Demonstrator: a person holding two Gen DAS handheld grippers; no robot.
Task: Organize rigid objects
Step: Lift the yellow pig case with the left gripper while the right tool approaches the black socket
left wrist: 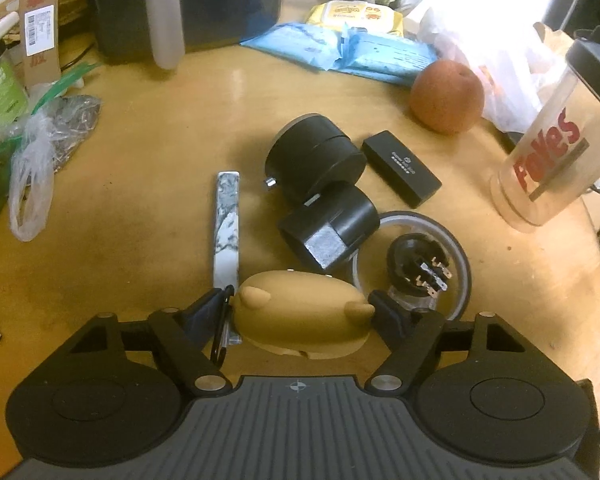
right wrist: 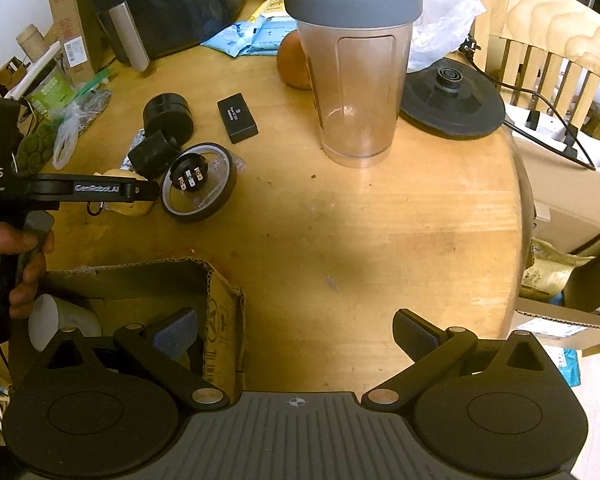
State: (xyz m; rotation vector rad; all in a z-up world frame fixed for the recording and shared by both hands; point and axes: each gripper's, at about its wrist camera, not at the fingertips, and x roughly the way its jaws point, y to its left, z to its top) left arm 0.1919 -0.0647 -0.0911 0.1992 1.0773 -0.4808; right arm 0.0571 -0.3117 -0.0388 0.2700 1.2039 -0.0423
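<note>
A tan animal-shaped toy (left wrist: 304, 320) lies on the wooden table (left wrist: 148, 232) at the near edge of a cluster of objects. My left gripper (left wrist: 300, 305) straddles it, with one pad against each side, and a black clip sits by the left pad. Just beyond are two black cylindrical plugs (left wrist: 314, 156) (left wrist: 332, 226), a flat black box (left wrist: 400, 168), a marbled strip (left wrist: 226, 224) and a tape ring (left wrist: 458, 252) with a small black connector inside. My right gripper (right wrist: 294, 322) hangs open over the table, with nothing between its fingers. Its left finger is above a cardboard box (right wrist: 220, 312).
A clear shaker cup (right wrist: 356, 80) with a grey lid stands mid-table, an orange fruit (left wrist: 446, 96) behind it. A black kettle base (right wrist: 452, 100) sits at the right edge. Bags, wipe packs and a dark appliance (left wrist: 188, 4) line the back. A white cup (right wrist: 56, 320) lies in the box.
</note>
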